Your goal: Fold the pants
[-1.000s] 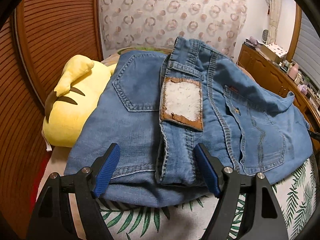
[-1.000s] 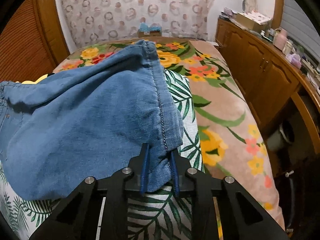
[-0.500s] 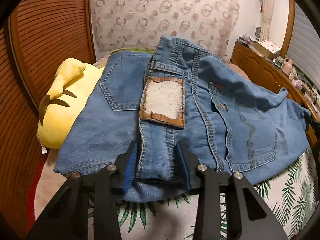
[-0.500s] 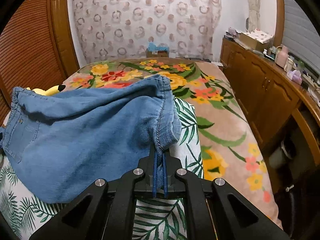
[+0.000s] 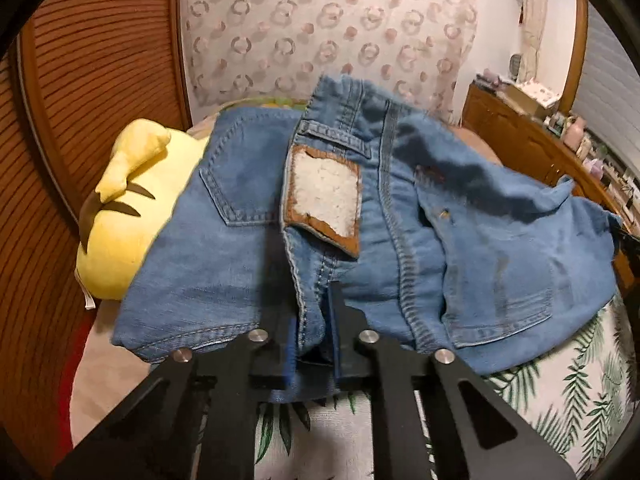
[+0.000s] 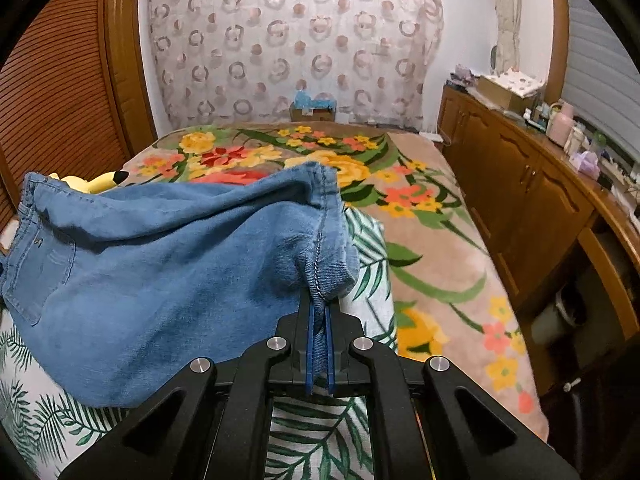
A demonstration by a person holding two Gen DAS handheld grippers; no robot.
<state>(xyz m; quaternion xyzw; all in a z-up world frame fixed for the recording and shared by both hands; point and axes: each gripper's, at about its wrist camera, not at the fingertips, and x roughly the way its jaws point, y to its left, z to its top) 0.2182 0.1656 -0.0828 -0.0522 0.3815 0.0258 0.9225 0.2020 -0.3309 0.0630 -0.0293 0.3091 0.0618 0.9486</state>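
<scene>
Blue denim pants lie bunched on the bed, waistband end nearest in the left wrist view, with a worn brown leather patch facing up. My left gripper has its jaws closing, and a fold of the waistband is pinched between its blue pads. In the right wrist view the pants stretch away to the left, sagging in the middle. My right gripper is shut on the hem of a leg, which is lifted off the bedding.
A yellow plush toy lies under the pants' left side, against a slatted wooden door. A leaf-print sheet and a floral blanket cover the bed. A wooden cabinet with small items runs along the right.
The left jaws closed from wide apart onto the waistband fold. The right gripper rose a little with the hem and tightened on it, pulling the denim up.
</scene>
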